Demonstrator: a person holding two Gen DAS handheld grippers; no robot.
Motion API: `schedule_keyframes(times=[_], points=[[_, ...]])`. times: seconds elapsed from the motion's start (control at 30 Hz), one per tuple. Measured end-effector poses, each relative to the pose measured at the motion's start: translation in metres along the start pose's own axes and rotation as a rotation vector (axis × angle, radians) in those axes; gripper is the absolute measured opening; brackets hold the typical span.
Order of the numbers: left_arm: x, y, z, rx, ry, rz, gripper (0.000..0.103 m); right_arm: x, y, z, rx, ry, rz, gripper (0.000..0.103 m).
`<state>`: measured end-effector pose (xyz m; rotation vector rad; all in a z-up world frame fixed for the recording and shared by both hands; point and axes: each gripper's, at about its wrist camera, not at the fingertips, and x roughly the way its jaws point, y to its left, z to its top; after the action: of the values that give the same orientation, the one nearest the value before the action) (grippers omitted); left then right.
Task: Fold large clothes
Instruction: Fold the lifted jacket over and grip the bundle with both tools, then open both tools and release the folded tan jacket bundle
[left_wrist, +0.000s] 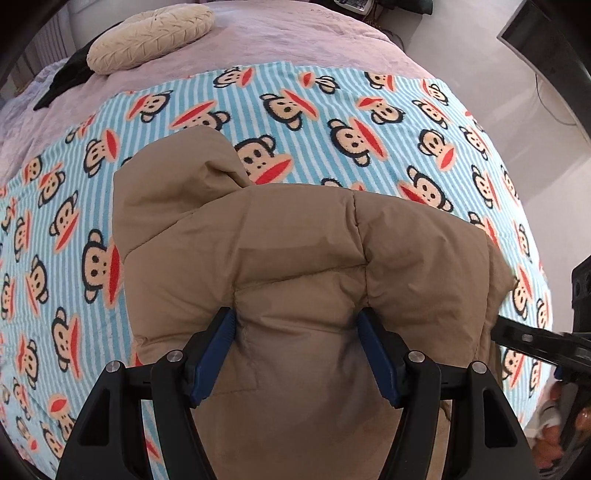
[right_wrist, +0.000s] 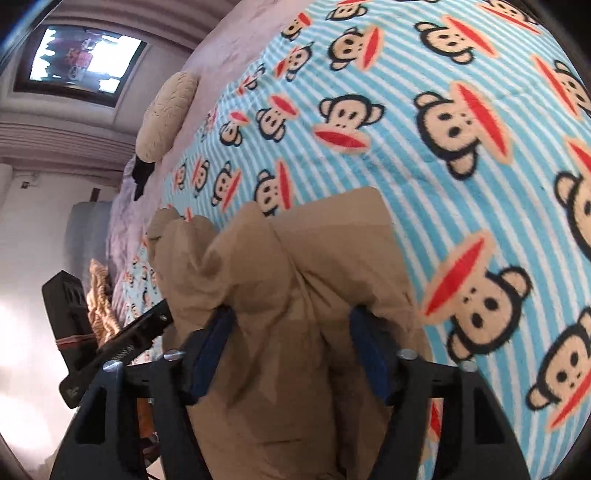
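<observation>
Both tongs, left (left_wrist: 297, 325) and right (right_wrist: 290, 325), pinch bulges of the tan puffer jacket (left_wrist: 295, 240) on the monkey-print blanket (left_wrist: 332, 122).

Left wrist view: mounted behind left gripper (left_wrist: 297, 354), aimed steeply down, close above tan jacket (left_wrist: 295, 258); monkey-print blanket (left_wrist: 332, 110) beyond jacket. Right wrist view: behind right gripper (right_wrist: 291, 354), tilted less steeply, equally close over jacket. Shared: jacket, blanket, cream pillow (left_wrist: 151, 37) beyond blanket.
</observation>
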<state>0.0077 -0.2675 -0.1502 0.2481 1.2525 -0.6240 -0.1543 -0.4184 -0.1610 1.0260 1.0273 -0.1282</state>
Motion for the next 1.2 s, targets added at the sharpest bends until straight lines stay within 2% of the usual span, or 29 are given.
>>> schedule_keyframes(times=[0.03, 0.17, 0.3, 0.5, 0.53, 0.6, 0.63, 0.67, 0.7, 0.8, 0.87, 1.0, 1.1, 1.17, 1.2], points=[[0.001, -0.004, -0.001, 0.012, -0.002, 0.018, 0.068, 0.001, -0.002, 0.001, -0.001, 0.011, 0.006, 0.008], [0.005, -0.018, -0.002, 0.058, -0.008, 0.073, 0.068, 0.007, -0.02, -0.001, 0.01, 0.013, -0.073, 0.006], [0.004, -0.021, -0.003, 0.075, -0.005, 0.109, 0.072, 0.02, -0.037, -0.012, 0.036, 0.04, -0.102, 0.003], [-0.026, -0.003, -0.018, 0.059, -0.003, 0.104, 0.072, 0.015, -0.026, -0.013, 0.005, 0.046, -0.093, 0.003], [-0.033, 0.002, -0.023, 0.057, -0.005, 0.105, 0.072, 0.01, -0.022, -0.016, -0.01, 0.044, -0.097, 0.006], [-0.041, 0.009, -0.029, 0.052, 0.002, 0.107, 0.073, -0.001, -0.016, -0.021, -0.031, 0.041, -0.117, 0.006], [-0.045, 0.014, -0.033, 0.044, 0.013, 0.104, 0.089, -0.005, -0.014, -0.023, -0.035, 0.037, -0.122, 0.007], [-0.048, 0.018, -0.037, 0.036, 0.019, 0.104, 0.099, -0.011, -0.012, -0.027, -0.033, 0.032, -0.124, 0.007], [-0.051, 0.021, -0.04, 0.03, 0.014, 0.107, 0.103, -0.014, -0.012, -0.029, -0.03, 0.029, -0.123, 0.007], [-0.06, 0.029, -0.05, 0.032, 0.002, 0.103, 0.103, -0.024, -0.013, -0.042, -0.007, 0.015, -0.13, 0.016], [-0.062, 0.034, -0.057, 0.03, 0.001, 0.093, 0.103, -0.028, -0.013, -0.05, 0.008, 0.001, -0.145, 0.028], [-0.063, 0.046, -0.072, 0.023, 0.009, 0.074, 0.103, -0.037, -0.006, -0.068, 0.029, -0.033, -0.187, 0.038], [-0.066, 0.055, -0.083, 0.016, 0.005, 0.053, 0.103, -0.045, 0.002, -0.081, 0.03, -0.057, -0.216, 0.052], [-0.068, 0.061, -0.09, 0.01, 0.009, 0.034, 0.103, -0.052, 0.008, -0.089, 0.023, -0.087, -0.257, 0.066], [-0.068, 0.063, -0.092, 0.007, 0.013, 0.025, 0.103, -0.057, 0.01, -0.093, 0.025, -0.104, -0.262, 0.067]])
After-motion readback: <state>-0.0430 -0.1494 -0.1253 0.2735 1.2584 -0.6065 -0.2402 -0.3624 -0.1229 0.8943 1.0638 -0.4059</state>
